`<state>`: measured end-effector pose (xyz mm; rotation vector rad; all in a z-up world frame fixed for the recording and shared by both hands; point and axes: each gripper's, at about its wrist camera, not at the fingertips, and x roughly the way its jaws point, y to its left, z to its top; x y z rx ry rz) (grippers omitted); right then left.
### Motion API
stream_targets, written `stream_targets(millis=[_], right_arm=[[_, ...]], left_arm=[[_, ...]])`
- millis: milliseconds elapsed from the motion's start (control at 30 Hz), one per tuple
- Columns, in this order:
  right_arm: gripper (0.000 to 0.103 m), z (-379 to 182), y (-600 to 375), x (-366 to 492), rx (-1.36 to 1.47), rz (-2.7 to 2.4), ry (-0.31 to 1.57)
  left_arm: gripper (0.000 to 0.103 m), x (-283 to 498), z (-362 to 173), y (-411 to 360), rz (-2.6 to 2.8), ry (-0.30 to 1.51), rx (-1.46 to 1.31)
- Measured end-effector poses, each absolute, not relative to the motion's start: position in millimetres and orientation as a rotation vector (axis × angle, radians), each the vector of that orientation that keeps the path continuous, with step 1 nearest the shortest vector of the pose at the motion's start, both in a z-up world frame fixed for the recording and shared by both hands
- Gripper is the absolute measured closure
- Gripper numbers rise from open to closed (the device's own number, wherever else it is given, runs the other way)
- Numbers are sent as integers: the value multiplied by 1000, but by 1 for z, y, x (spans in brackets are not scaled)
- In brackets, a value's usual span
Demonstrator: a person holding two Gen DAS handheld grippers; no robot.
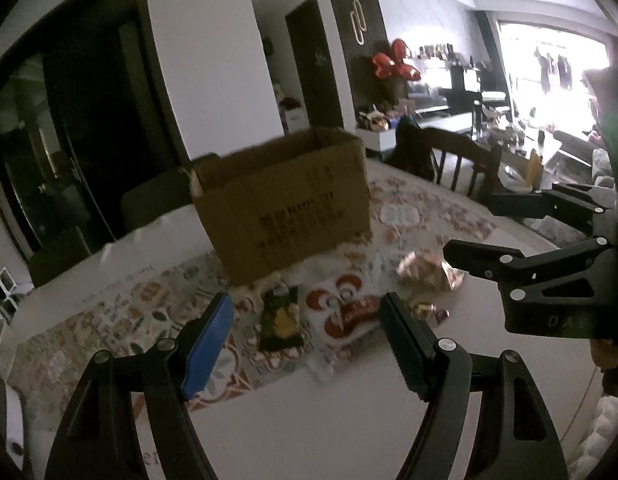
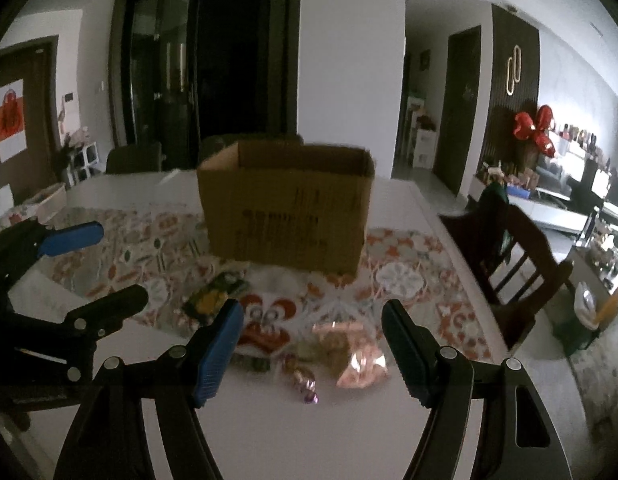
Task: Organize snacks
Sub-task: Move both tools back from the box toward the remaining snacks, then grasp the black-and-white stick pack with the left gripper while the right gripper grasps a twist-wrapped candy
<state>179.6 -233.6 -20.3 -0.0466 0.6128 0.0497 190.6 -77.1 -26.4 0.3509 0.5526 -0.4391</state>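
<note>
Near the middle of the tabletop (image 2: 269, 432), on a floral cloth (image 2: 129, 240), stands an open cardboard box (image 2: 285, 216), and the snacks lie in a loose cluster on the side of it nearest the cameras. From the right wrist view, a dark green packet (image 2: 213, 298) lies furthest toward the left edge, a white packet with a red pattern (image 2: 265, 320) sits beside it, then a clear bag of pinkish-orange sweets (image 2: 349, 344), with a small purple-wrapped candy (image 2: 305, 384) nearest the front edge. None of them is in the box that can be seen; its inside is hidden from both views.

The left hand-held gripper (image 1: 305, 340) hangs above the green packet and the patterned one, its jaws standing fairly wide with nothing between them. The right hand-held gripper (image 2: 313, 352) hangs over the sweets bag and the purple candy, likewise well open and holding nothing. Neither touches a snack.

This looks like the very start of the job: the approach to a first pick, with both tools aimed down at the pile. The next move calls for choosing one item per tool, lowering until the pads straddle it, and closing. The flat packets lie flush on the cloth, so a jaw will likely need to catch an edge; the soft sweets bag should bunch easily but may sag. Blur makes finer outlines hard to judge.
</note>
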Motion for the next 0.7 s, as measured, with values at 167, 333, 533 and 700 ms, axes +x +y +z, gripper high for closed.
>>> stream_targets(millis=[167,333,533,700], right_arm=[[31,-41,-233,179,-43,55,666],[31,-59,-230,180,-54,76,709],[32,-74,-226,186,-54,107,734],[42,-90,-227,200,-33,140,786]], left_arm=[[28,190,-43,-82,-463,565,389],[28,193,-60,-85,-500,590,418],[28,203,-81,-92,-546,626,446],[29,214,-93,-97,-576,643,451]])
